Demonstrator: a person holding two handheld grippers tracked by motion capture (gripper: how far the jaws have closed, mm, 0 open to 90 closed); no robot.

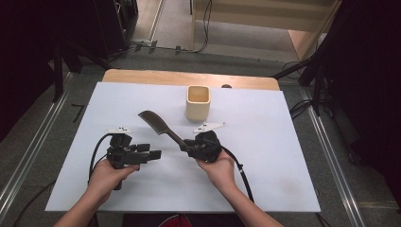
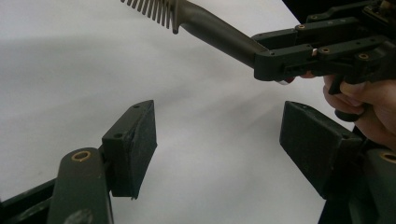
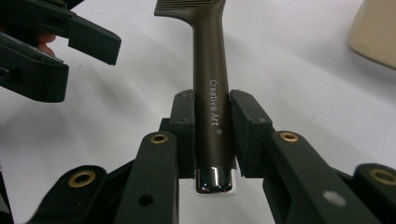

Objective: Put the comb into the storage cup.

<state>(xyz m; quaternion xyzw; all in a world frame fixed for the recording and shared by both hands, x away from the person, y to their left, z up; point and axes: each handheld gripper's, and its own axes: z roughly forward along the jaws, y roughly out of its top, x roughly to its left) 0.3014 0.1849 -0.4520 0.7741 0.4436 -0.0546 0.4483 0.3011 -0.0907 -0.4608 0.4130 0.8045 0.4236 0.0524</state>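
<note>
A dark brown comb [image 1: 156,124] with a long handle and a chrome end cap points up and left over the white board. My right gripper [image 1: 185,145] is shut on the comb's handle [image 3: 212,93], one pad on each side, with the cap sticking out behind the pads. In the left gripper view the comb's teeth [image 2: 149,9] hang above the board. My left gripper [image 1: 153,153] is level with it on the left, jaws wide open [image 2: 219,135] and nothing between them. Its tips point toward the right gripper [image 2: 280,58].
A beige square cup [image 1: 198,102] stands upright on the white board [image 1: 265,156] behind the comb, also at the right gripper view's upper right [image 3: 376,32]. The wooden table edge [image 1: 142,75] shows beyond the board. Metal rails and cables run along the floor on both sides.
</note>
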